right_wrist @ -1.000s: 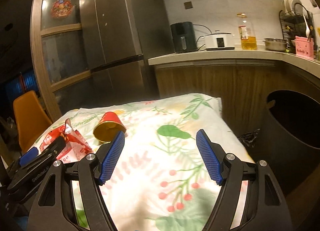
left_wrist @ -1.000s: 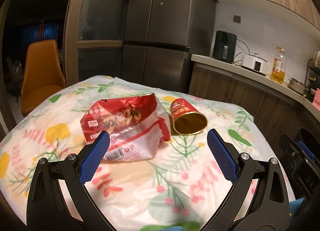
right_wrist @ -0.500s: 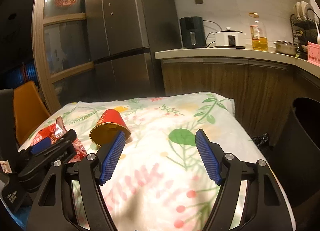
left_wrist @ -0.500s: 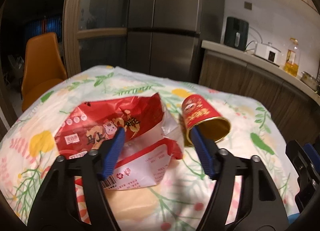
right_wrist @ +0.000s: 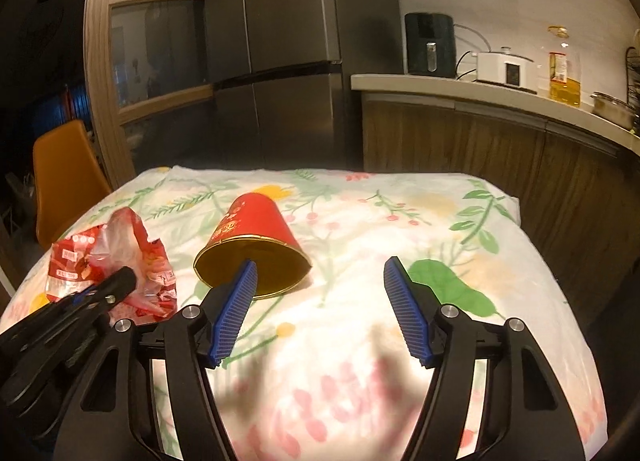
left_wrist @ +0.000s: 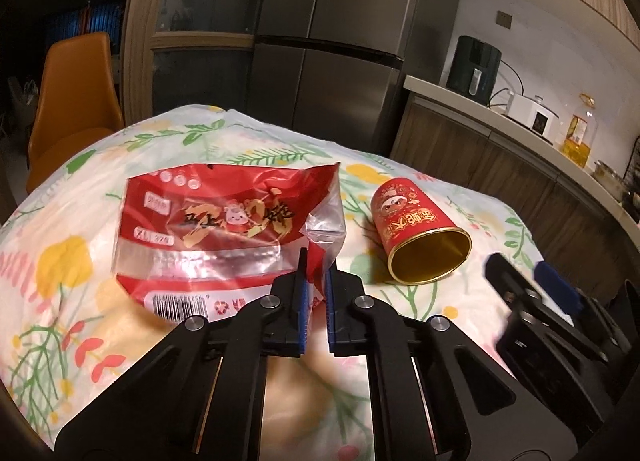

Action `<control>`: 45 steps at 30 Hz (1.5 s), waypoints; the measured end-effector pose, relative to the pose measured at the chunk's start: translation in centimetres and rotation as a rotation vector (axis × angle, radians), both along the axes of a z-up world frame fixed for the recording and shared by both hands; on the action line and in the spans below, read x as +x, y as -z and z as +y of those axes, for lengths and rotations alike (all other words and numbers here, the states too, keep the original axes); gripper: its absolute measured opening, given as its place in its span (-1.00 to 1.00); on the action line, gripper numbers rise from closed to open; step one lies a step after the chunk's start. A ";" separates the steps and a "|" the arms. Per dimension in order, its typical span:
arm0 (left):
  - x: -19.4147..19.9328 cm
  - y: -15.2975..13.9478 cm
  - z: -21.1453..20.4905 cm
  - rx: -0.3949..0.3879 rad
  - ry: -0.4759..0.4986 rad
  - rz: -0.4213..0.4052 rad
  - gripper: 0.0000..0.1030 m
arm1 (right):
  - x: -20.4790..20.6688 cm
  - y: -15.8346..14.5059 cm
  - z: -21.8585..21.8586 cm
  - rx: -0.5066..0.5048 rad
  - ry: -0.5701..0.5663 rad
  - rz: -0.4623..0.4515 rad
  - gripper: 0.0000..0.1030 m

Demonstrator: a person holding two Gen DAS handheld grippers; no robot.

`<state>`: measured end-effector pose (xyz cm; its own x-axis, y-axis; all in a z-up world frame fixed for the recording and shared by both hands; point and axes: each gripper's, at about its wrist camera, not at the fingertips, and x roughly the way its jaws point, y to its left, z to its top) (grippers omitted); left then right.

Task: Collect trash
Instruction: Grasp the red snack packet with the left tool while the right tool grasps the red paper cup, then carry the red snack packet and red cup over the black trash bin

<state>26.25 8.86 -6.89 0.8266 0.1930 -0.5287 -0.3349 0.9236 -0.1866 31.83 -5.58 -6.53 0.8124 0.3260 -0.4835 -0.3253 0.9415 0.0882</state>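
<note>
A crumpled red and clear snack bag (left_wrist: 224, 233) lies on the floral tablecloth (left_wrist: 60, 261). My left gripper (left_wrist: 315, 273) is shut on the bag's near right corner. The bag also shows at the left of the right wrist view (right_wrist: 116, 257), with the left gripper (right_wrist: 120, 281) on it. A red paper cup (left_wrist: 416, 229) with a gold inside lies on its side to the right of the bag, mouth toward me. My right gripper (right_wrist: 320, 273) is open and empty, just in front of the cup (right_wrist: 256, 237); its left finger (right_wrist: 234, 309) overlaps the cup's rim in view.
An orange chair (left_wrist: 76, 97) stands at the table's far left. A steel fridge (left_wrist: 332, 33) is behind the table. A counter (right_wrist: 500, 97) with an air fryer, a cooker and an oil bottle runs along the right. The table's right edge (right_wrist: 560, 281) drops off.
My left gripper has moved forward and closed on the bag's corner. My right gripper has moved left and closer to the cup, still open.
</note>
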 end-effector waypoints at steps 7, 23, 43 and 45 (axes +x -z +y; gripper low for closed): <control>-1.4 -0.7 0.7 -0.013 0.007 -0.029 -0.95 | 1.8 0.5 1.9 -0.040 -0.021 0.022 0.14; -1.9 -1.0 1.5 -0.024 -0.007 -0.023 -0.95 | 3.5 1.4 3.7 -0.090 -0.070 0.075 -0.60; -3.5 -1.7 1.5 -0.009 -0.034 -0.013 -0.98 | -0.2 -1.0 2.4 -0.052 -0.090 -0.032 -0.94; -3.8 -1.9 1.4 -0.008 -0.034 -0.014 -0.99 | -1.0 -1.3 2.1 -0.041 -0.095 -0.037 -0.94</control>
<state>22.47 10.24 -5.04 0.8272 0.2169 -0.5184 -0.3634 0.9102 -0.1989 30.84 -3.50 -5.20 0.7964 0.3827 -0.4683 -0.4151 0.9090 0.0368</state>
